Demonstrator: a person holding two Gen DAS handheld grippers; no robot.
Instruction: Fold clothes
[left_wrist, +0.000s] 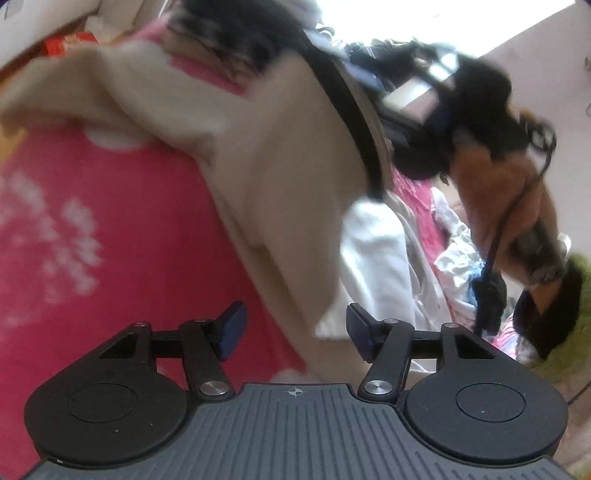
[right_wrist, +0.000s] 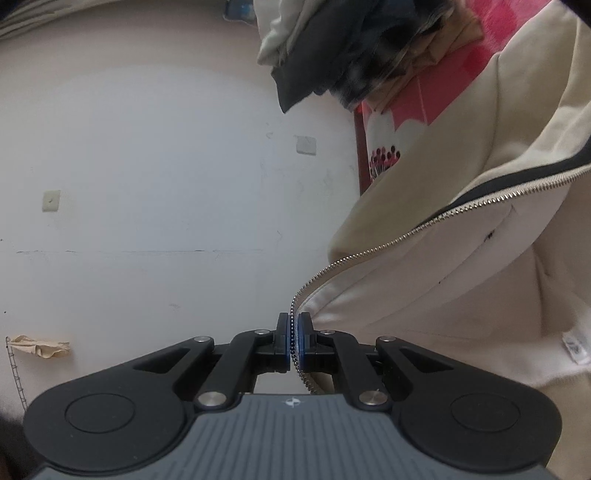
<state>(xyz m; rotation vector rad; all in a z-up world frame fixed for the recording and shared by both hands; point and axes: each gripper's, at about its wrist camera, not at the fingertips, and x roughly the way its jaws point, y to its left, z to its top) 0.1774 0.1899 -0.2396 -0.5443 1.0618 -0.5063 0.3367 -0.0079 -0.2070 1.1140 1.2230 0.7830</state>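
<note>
In the left wrist view, the left gripper (left_wrist: 296, 332) has its two blue-padded fingers spread wide apart with nothing pinched between them. Just ahead of the fingers and running up and away to the upper left hangs a cream jacket (left_wrist: 280, 162), blurred; its lower hem drops into the gap between the fingertips, though whether it brushes either pad cannot be told from this smeared picture. A dark band (left_wrist: 354, 122) runs down the jacket's edge ahead and to the right of the fingers. To the left of the fingers and beneath the jacket spreads a pink blanket (left_wrist: 110, 236) with pale markings. To the right of the right fingertip lies a white garment (left_wrist: 376, 251), and further right a person's forearm (left_wrist: 517, 206) reaches down with a black cable along it. At the far right edge, level with the fingers, sits something fuzzy and green (left_wrist: 576, 317).

In the right wrist view, the right gripper (right_wrist: 294, 341) is clenched, its pads pressed together on the zipper edge (right_wrist: 369, 253) of the same cream jacket (right_wrist: 461, 280). The metal teeth rise from between the fingertips and curve up to the right, with the pale lining bulging to the right of the fingers. A small white label (right_wrist: 574, 347) shows at the far right. Ahead and left of the fingers is a plain pale wall (right_wrist: 147, 166); above the fingers, far ahead, dark clothes (right_wrist: 332, 48) are piled on the pink blanket (right_wrist: 461, 66).
</note>
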